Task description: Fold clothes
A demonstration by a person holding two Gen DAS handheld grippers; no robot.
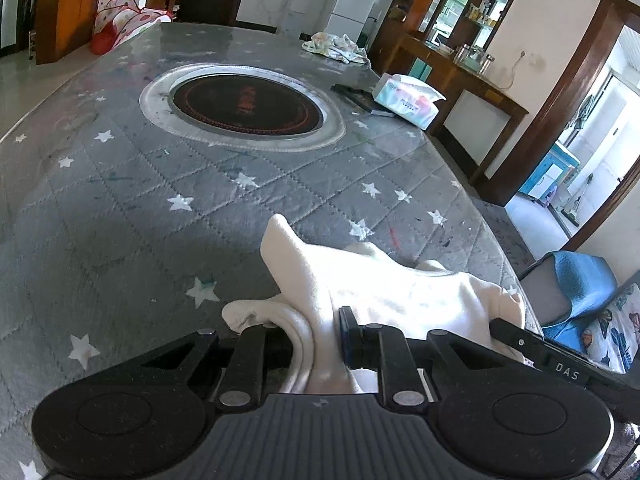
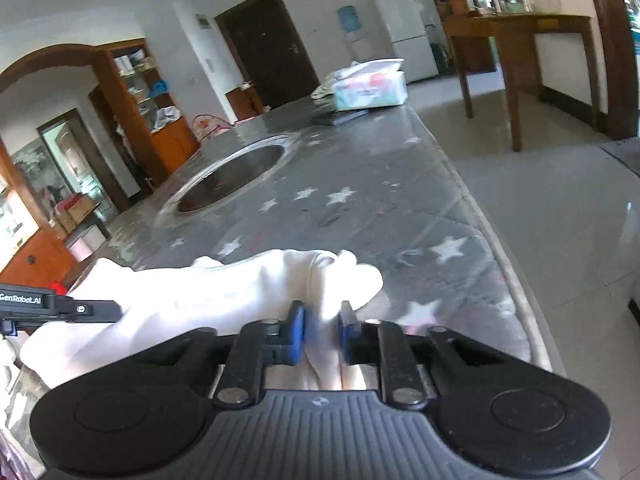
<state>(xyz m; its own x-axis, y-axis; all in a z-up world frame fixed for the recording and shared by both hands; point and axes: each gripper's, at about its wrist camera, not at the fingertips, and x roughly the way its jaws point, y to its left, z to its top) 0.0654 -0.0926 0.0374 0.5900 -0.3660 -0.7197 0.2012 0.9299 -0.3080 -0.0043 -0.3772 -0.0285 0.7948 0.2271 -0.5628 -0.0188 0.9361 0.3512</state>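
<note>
A cream white garment (image 1: 384, 284) lies bunched at the near edge of the grey star-patterned table cover (image 1: 160, 184). My left gripper (image 1: 316, 332) is shut on a fold of it, with cloth squeezed between the pads. In the right wrist view the same white garment (image 2: 248, 292) stretches to the left, and my right gripper (image 2: 322, 332) is shut on its other end, the blue pads (image 2: 297, 332) pinching the fabric. The left gripper's body (image 2: 60, 308) shows at the left edge of that view. The right gripper's body (image 1: 540, 352) shows at the lower right of the left wrist view.
A round dark hotplate (image 1: 246, 108) is set into the middle of the table. A tissue pack (image 1: 408, 100) and a crumpled patterned cloth (image 1: 336, 48) lie at the far end. A blue-cushioned chair (image 1: 580, 292) stands off the table's right edge. A wooden side table (image 2: 516, 40) stands beyond.
</note>
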